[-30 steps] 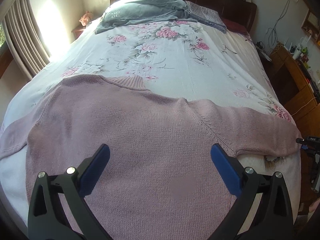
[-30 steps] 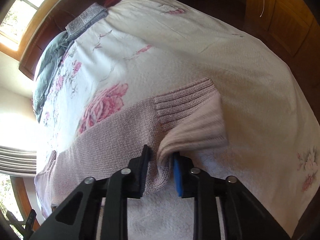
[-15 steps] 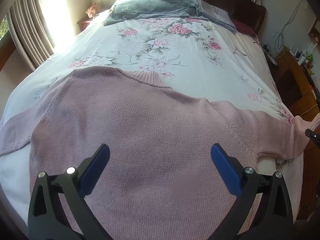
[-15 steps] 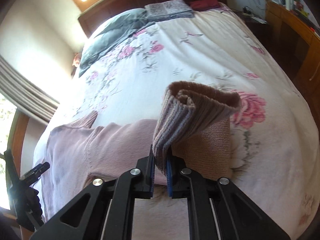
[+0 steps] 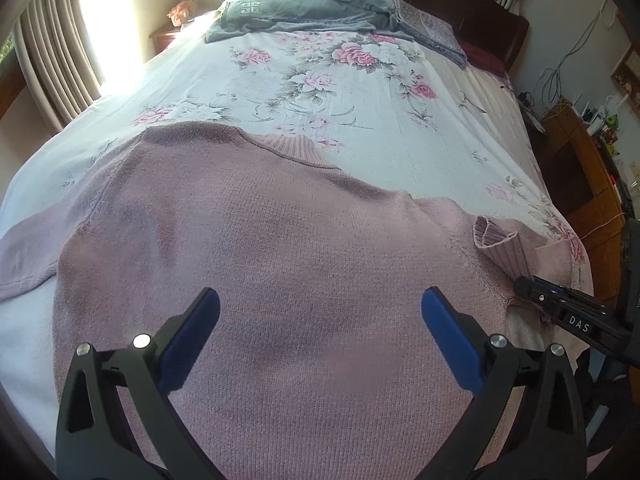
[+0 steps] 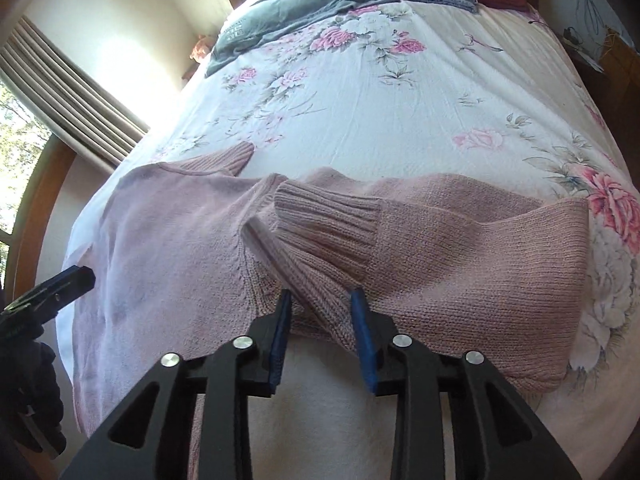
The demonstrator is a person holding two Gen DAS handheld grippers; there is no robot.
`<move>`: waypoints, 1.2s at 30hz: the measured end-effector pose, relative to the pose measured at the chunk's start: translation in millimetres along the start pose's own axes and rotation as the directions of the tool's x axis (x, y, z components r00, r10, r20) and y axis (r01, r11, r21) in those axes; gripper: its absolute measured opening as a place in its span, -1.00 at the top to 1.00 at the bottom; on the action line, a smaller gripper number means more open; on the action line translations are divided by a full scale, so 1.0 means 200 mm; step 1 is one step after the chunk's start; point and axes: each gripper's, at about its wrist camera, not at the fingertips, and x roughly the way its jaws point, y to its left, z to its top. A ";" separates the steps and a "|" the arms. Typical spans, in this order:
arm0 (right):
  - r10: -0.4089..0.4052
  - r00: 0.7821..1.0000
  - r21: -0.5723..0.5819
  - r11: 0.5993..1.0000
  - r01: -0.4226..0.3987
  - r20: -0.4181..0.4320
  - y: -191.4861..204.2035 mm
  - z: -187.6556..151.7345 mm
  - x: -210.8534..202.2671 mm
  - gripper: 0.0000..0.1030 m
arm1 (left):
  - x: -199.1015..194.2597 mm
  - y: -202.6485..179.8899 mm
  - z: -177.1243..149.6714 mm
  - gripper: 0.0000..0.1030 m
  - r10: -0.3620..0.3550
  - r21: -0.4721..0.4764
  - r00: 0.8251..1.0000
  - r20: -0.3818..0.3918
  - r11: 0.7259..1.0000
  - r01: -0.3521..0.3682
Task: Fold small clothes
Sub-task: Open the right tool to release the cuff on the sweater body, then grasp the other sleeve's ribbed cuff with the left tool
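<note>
Fingers [image 6: 362, 320] of the right gripper [image 6: 320, 312] stand parted around the sweater's [image 5: 280, 260] folded-over sleeve cuff [image 6: 328, 220]. Left gripper [image 5: 320, 320] hovers spread wide over its body on the bed [image 5: 400, 128].

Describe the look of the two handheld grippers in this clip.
Both are black plastic. The left gripper and right gripper each have two angular fingers, blue pads and silver bolts. White letters "DAS" mark the right one's side. A dark glove holds the left.

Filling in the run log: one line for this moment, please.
step: sleeve fold | right gripper: open around sleeve | left gripper: open over sweater
</note>
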 end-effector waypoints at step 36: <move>0.001 0.992 0.156 0.987 -0.021 0.127 -0.42 -0.45 -0.45 0.13 | -0.01 -0.40 0.18 0.88 -0.331 -0.096 0.943 0.032 0.938 0.332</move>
